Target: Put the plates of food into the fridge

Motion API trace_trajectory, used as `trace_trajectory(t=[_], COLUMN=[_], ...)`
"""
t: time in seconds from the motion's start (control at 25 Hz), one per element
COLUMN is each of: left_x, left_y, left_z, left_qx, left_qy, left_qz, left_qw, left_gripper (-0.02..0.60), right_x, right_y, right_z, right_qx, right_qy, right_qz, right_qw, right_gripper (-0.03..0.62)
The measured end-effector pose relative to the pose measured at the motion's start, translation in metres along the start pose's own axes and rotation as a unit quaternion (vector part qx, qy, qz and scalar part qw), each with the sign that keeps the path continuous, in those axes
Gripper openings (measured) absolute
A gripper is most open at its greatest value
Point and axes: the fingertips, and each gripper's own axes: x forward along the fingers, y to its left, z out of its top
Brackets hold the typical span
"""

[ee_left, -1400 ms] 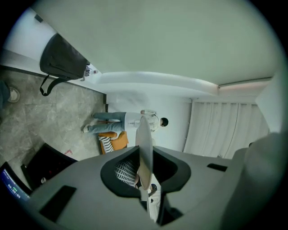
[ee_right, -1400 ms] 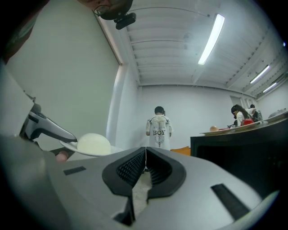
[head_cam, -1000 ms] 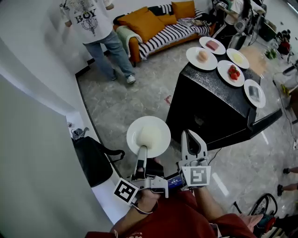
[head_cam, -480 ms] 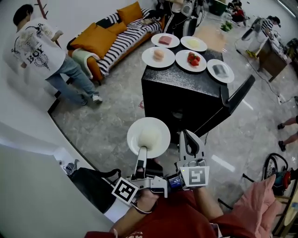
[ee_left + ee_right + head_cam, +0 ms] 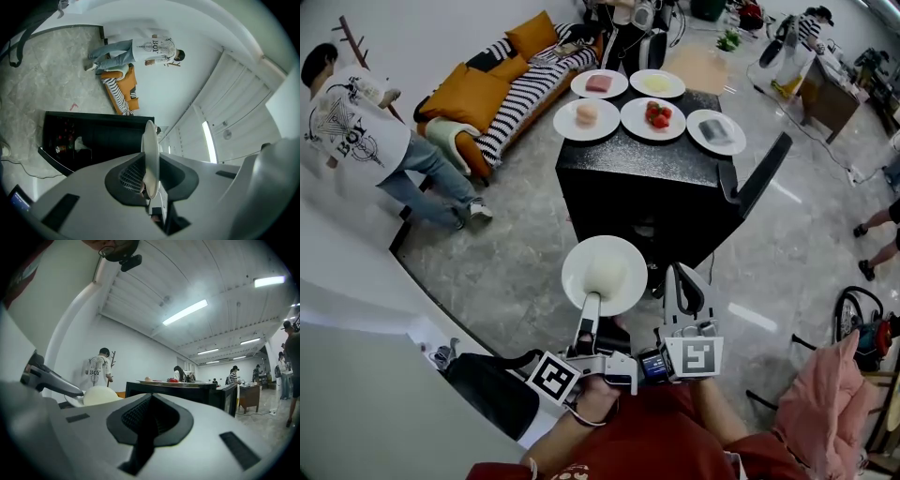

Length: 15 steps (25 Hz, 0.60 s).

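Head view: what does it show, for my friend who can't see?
The left gripper holds a white plate of pale round food by its rim, beside the shut, empty right gripper. Ahead, an open black fridge carries five more plates.

Orange sofa [image 5: 473,94] with striped throw, person in white T-shirt [image 5: 347,136] nearby, possibly a black bag [image 5: 492,398]

The fridge [image 5: 112,136] interior's items are too small to identify.
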Motion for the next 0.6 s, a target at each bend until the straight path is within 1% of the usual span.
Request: trace_trajectory(t=[0.12,0.24,0.4,0.48,0.6], left_x=[0.005,0.011,0.02,0.023,0.026], left_y=[0.004,0.005,0.002,0.002,0.007], left_z=[-0.008,-0.014,-0.02,-0.025,-0.032], left_qx=[-0.002,-0.001,0.004,0.008,0.015], left_qy=[0.0,-0.002,-0.008,-0.012,-0.021], left_qz=[0.003,-0.003,-0.011,-0.015,-0.008], left_qw=[1.0,1.0,0.9999,0.9998,0.9996], left_gripper=[0.063,0.062,0.062,0.062,0.062], right_x=[0.0,0.003,0.006,0.008,0.01], right_y=[-0.007,-0.016,-0.031,-0.034,-0.038], right_z=[-0.004,-0.003,-0.011,-0.011,-0.011], right_qx=[0.006,0.011,0.017,0.022,0.027], right_qy=[-0.007,-0.014,0.0,-0.012,-0.02], right_qz=[0.005,0.008,0.009,0.018,0.027], right_qw=[1.0,1.0,1.0,1.0,0.999], right_gripper=[0.012,0.012,0.012,0.012,0.012])
